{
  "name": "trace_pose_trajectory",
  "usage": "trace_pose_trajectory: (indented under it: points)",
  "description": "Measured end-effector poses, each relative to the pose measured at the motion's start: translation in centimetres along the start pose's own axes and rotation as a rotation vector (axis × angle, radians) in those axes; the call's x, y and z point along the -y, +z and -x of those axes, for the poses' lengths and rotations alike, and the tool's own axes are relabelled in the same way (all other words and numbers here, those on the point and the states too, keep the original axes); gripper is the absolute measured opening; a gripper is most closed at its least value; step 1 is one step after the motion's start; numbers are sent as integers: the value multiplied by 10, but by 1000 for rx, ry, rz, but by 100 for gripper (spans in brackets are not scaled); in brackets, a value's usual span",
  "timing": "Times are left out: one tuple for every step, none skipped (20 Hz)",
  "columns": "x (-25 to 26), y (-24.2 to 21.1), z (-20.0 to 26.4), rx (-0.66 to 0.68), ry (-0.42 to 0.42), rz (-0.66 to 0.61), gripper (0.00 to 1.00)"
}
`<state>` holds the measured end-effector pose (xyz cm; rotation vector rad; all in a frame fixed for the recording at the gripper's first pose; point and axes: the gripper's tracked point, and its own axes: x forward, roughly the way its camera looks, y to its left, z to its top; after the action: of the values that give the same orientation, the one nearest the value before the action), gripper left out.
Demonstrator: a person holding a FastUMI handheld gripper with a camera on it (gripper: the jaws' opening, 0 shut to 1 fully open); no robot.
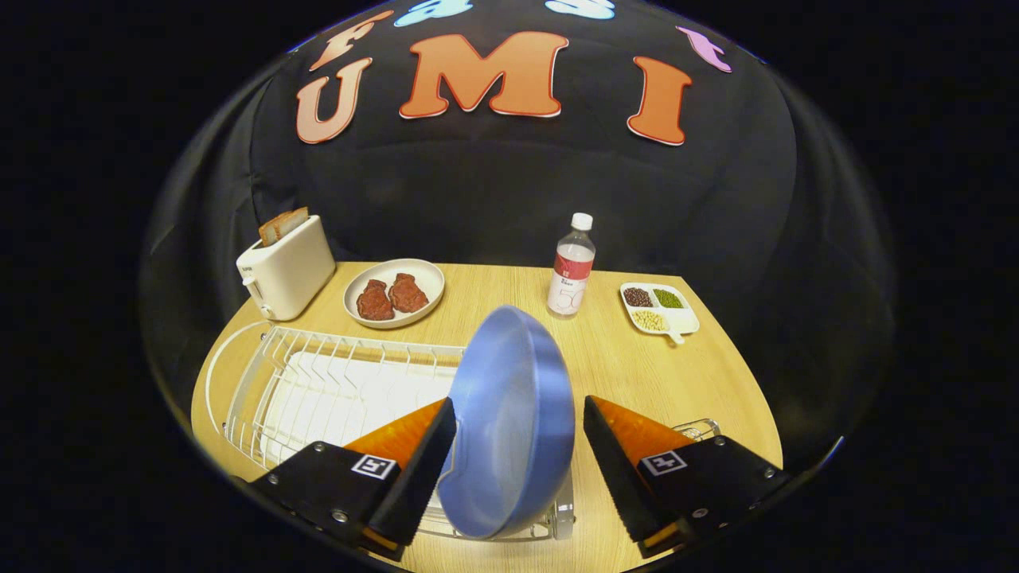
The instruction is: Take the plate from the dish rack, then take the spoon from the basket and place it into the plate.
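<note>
Standing plate (509,422) between spread gripper (519,454) fingers, over dish rack (318,382)

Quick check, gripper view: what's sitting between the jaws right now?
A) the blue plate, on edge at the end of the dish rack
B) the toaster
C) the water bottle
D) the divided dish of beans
A: the blue plate stands on edge between the open jaws of the gripper at the end of the white dish rack; the left jaw is at its rim, the right one stands clear of it.
</note>
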<state>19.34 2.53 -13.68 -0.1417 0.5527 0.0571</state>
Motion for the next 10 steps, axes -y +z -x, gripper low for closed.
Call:
trace_pose_trajectory:
  points:
    - [-2,-4,-3,-16,-2,-3,85]
    - [-3,-5,-5,-30,-6,-8,79]
    - [-3,-6,-8,-34,-13,-6,70]
    - [-2,-6,-10,-36,-20,-4,59]
    - [-1,-5,-10,-37,-30,-10,48]
    - [0,-5,-10,-47,-41,-11,37]
    - [3,-5,-9,-53,-56,-20,33]
    - [2,1,-8,-45,-65,-30,31]
    - [2,7,-7,-29,-74,-34,29]
    - [1,13,-6,-17,-86,-17,28]
